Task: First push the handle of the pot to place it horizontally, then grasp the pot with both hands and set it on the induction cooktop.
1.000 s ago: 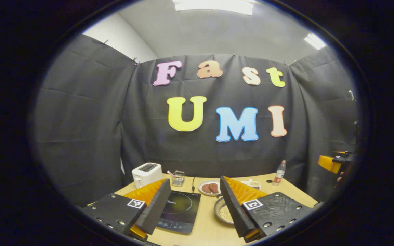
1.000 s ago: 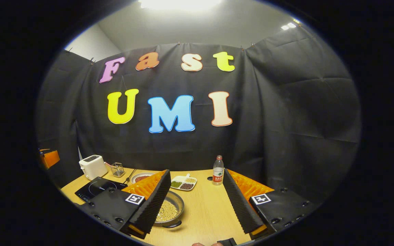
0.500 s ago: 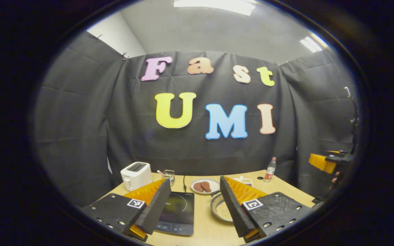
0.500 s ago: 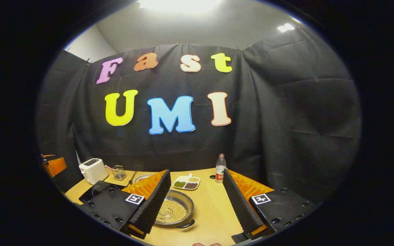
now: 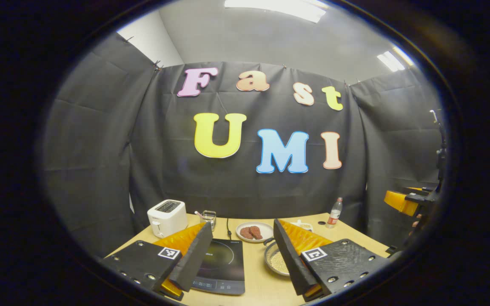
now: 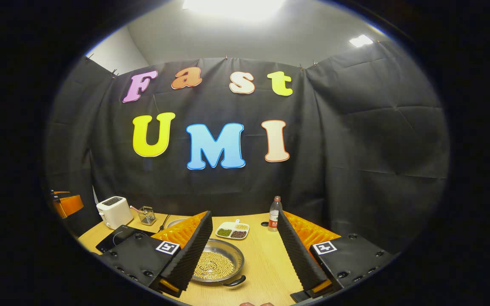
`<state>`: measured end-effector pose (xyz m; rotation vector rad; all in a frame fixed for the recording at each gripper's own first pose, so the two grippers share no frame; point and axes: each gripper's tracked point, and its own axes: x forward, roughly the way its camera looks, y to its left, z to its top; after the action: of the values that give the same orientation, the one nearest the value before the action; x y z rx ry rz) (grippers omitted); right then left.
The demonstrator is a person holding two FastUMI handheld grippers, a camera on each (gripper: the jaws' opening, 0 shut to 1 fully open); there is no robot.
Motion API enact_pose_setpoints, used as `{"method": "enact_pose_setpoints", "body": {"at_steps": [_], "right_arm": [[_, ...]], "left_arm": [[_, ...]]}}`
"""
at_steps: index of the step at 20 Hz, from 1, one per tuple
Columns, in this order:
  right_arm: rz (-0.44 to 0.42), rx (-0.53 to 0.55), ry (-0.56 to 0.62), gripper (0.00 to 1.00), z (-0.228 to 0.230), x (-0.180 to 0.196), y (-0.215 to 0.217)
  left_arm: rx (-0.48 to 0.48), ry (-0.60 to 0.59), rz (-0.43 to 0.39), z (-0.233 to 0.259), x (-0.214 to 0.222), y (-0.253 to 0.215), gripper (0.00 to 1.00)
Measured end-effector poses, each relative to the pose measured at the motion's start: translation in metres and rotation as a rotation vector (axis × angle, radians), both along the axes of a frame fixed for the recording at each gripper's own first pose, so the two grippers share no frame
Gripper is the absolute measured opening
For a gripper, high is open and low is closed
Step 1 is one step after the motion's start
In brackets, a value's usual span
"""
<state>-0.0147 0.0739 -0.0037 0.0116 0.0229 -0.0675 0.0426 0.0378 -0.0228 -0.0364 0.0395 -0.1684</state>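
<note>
Left gripper [image 5: 240, 255]: two black wedge fingers, smooth dark inner faces, ribbed orange backing behind; black base plates with round screws along the edges and one square black-and-white marker tag each. Right gripper [image 6: 245, 250]: same build, but inner pads are ridged black foam; orange ribbing, screws and a marker tag on each plate.

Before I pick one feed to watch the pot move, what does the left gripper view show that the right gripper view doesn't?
Left gripper view: brown patties on their plate, and the induction cooktop with its control strip. Right gripper view: the near handle of the pot, and the divided dish with separate bean compartments. Both: the pot of beans, cooktop, toaster, bottle and wooden table.
</note>
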Motion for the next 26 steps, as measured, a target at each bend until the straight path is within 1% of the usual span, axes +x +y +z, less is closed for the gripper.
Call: {"method": "enact_pose_setpoints", "body": {"at_steps": [1, 2, 4, 5, 6, 8, 9, 10, 12, 13, 14, 15, 16, 18, 20, 21, 22, 23, 24, 26], "right_arm": [[0.002, -0.003, 0.005, 0.98, -0.002, -0.002, 0.002], [0.004, -0.007, 0.011, 0.98, -0.003, -0.002, 0.005], [0.008, -0.015, 0.023, 0.97, -0.005, -0.002, 0.009], [0.01, -0.017, 0.03, 0.97, -0.007, -0.002, 0.012], [0.015, -0.017, 0.045, 0.95, -0.01, -0.001, 0.016], [0.053, -0.027, 0.071, 0.96, -0.015, 0.001, 0.03], [0.058, -0.04, 0.085, 0.98, -0.019, 0.003, 0.033], [0.067, -0.051, 0.1, 0.96, -0.022, 0.004, 0.037], [0.09, -0.073, 0.13, 0.97, -0.026, 0.01, 0.05], [0.096, -0.082, 0.14, 0.96, -0.027, 0.013, 0.054], [0.1, -0.09, 0.149, 0.96, -0.027, 0.016, 0.059], [0.104, -0.093, 0.166, 0.96, -0.029, 0.021, 0.063], [0.114, -0.091, 0.191, 0.97, -0.035, 0.025, 0.069], [0.119, -0.121, 0.267, 0.97, -0.051, 0.032, 0.074], [0.151, -0.15, 0.337, 0.94, -0.066, 0.038, 0.085], [0.161, -0.159, 0.376, 0.91, -0.077, 0.041, 0.086], [0.169, -0.164, 0.413, 0.8, -0.086, 0.041, 0.088], [0.175, -0.163, 0.449, 0.73, -0.094, 0.042, 0.09], [0.185, -0.162, 0.486, 0.58, -0.104, 0.043, 0.091], [0.201, -0.169, 0.543, 0.44, -0.121, 0.044, 0.093]], "left_arm": [[0.004, -0.002, 0.0, 0.0, 0.002, 0.004, 0.84], [0.008, -0.003, 0.0, -0.001, 0.003, 0.007, 0.88], [-0.002, 0.006, -0.004, -0.006, 0.005, 0.011, 0.88], [-0.008, 0.01, -0.007, -0.008, 0.007, 0.012, 0.82], [-0.007, 0.016, -0.01, -0.009, 0.008, 0.014, 0.88], [0.009, 0.032, -0.01, -0.015, 0.011, 0.018, 0.88], [0.006, 0.034, -0.015, -0.016, 0.012, 0.017, 0.88], [-0.005, 0.036, -0.025, -0.016, 0.014, 0.015, 0.88], [-0.024, 0.044, -0.045, -0.018, 0.015, 0.011, 0.88], [-0.025, 0.044, -0.049, -0.019, 0.016, 0.013, 0.88], [-0.023, 0.041, -0.052, -0.021, 0.018, 0.015, 0.85], [-0.02, 0.046, -0.053, -0.021, 0.02, 0.018, 0.88], [-0.016, 0.055, -0.053, -0.023, 0.021, 0.019, 0.88], [-0.021, 0.073, -0.064, -0.023, 0.02, 0.018, 0.88], [-0.027, 0.064, -0.089, -0.016, 0.021, 0.014, 0.88], [-0.02, 0.06, -0.091, -0.015, 0.02, 0.015, 0.88], [-0.016, 0.059, -0.089, -0.017, 0.021, 0.018, 0.88], [-0.02, 0.061, -0.085, -0.017, 0.02, 0.019, 0.88], [-0.031, 0.068, -0.078, -0.017, 0.02, 0.021, 0.88], [-0.058, 0.083, -0.082, -0.022, 0.023, 0.016, 0.88]]}}
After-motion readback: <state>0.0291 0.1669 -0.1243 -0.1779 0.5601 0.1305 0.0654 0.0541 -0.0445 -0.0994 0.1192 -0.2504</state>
